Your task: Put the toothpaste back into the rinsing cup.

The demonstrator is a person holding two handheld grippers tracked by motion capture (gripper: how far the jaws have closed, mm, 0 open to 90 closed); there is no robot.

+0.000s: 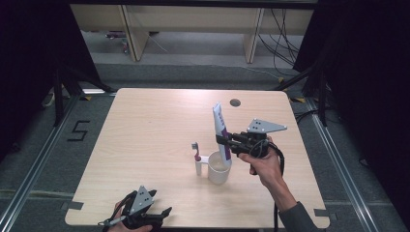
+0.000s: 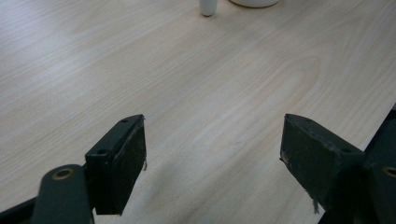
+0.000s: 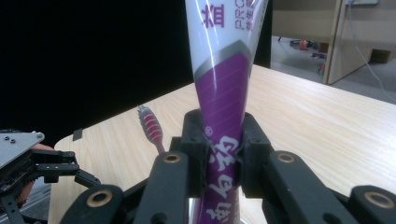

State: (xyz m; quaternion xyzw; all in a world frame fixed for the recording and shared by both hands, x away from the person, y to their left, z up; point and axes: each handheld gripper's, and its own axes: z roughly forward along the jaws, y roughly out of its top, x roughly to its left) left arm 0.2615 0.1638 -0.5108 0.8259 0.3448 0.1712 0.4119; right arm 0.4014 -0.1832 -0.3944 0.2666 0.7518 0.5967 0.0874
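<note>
A white and purple toothpaste tube (image 1: 220, 130) (image 3: 224, 93) stands upright with its lower end inside a white cup (image 1: 219, 169). My right gripper (image 1: 226, 141) (image 3: 223, 161) is shut on the tube's purple middle, both pads pressed against it. A toothbrush (image 1: 197, 157) (image 3: 152, 127) with a pink and grey head stands upright just left of the cup. My left gripper (image 1: 159, 216) (image 2: 212, 158) rests open near the table's front edge, nothing between its jaws. In the left gripper view the cup's base (image 2: 254, 2) and the toothbrush's foot (image 2: 208, 7) lie far ahead.
The light wooden table (image 1: 145, 130) has a round cable hole (image 1: 235, 102) near its far edge. Black curtains flank both sides. Desk legs and cables stand on the floor beyond the table.
</note>
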